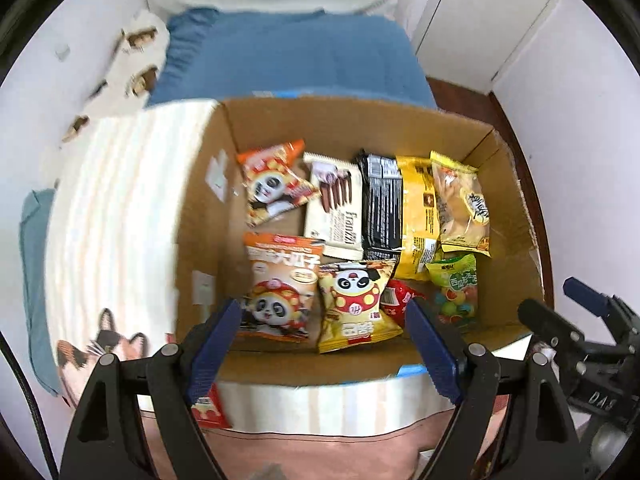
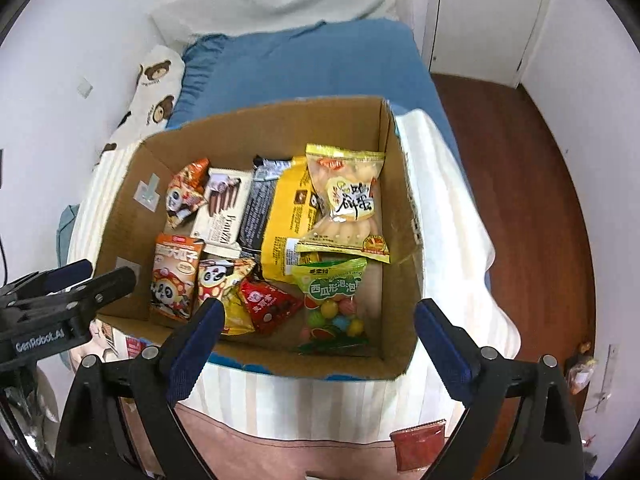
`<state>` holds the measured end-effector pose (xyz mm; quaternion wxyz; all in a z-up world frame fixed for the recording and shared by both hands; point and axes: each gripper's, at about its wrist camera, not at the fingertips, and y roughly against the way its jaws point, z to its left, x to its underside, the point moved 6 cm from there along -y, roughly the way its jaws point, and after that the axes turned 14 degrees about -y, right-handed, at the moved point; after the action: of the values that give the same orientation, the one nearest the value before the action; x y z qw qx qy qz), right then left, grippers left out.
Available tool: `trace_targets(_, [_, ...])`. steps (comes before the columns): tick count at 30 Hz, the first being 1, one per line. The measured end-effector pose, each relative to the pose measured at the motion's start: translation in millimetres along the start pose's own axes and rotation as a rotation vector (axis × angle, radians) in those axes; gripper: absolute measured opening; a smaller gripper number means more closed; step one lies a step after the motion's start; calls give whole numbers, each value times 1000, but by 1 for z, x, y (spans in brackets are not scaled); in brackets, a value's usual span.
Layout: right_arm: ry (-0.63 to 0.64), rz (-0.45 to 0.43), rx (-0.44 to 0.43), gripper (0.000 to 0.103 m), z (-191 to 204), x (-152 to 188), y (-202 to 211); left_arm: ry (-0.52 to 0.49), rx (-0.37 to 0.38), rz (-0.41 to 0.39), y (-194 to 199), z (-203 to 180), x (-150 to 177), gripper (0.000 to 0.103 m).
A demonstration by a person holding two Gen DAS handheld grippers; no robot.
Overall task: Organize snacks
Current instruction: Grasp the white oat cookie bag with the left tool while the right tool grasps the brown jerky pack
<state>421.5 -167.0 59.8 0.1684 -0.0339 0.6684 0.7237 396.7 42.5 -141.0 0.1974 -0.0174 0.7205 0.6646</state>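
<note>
An open cardboard box [image 1: 516, 216] [image 2: 400, 216] on a bed holds several snack packs: orange panda bags [image 1: 280, 288] [image 2: 176, 276], a white Franzzi pack [image 1: 334, 208] [image 2: 222, 208], a black bar [image 1: 382, 204], yellow packs [image 1: 460, 204] [image 2: 348, 204], a green gumball bag [image 1: 456, 288] [image 2: 334, 300] and a red triangular pack [image 2: 268, 300]. My left gripper [image 1: 324, 344] is open and empty over the box's near edge. My right gripper [image 2: 316, 340] is open and empty over the near edge too. Each gripper shows in the other's view, the right one [image 1: 576, 320] and the left one [image 2: 76, 284].
The box sits on a striped cream blanket [image 1: 120, 208] [image 2: 448, 184] over a blue bedsheet [image 2: 312, 68]. A red snack pack [image 1: 208, 408] lies outside the box by my left fingers; another red sachet [image 2: 416, 448] lies on pink cloth. Wooden floor [image 2: 532, 184] lies right of the bed.
</note>
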Motion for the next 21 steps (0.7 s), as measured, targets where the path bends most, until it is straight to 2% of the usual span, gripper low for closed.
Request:
trace_targets(5, [24, -95, -3, 98, 10, 7, 33, -4, -18, -83, 38, 0, 14, 84])
trace_targets(10, [31, -132, -61, 98, 19, 25, 69, -21, -11, -147, 68, -12, 31, 84])
trace_targets(13, [21, -137, -97, 98, 14, 40, 86, -58, -9, -153, 77, -25, 43, 84])
trace_targets(17, [1, -110, -96, 98, -10, 67, 90, -111, 4, -116, 68, -54, 67, 84])
trace_targets(19, [-25, -81, -94, 98, -30, 81, 85, -139, 33, -72, 53, -73, 83, 84])
trace_targets(21, [-56, -51, -84, 98, -53, 95, 77, -169, 77, 3, 31, -96, 102, 84])
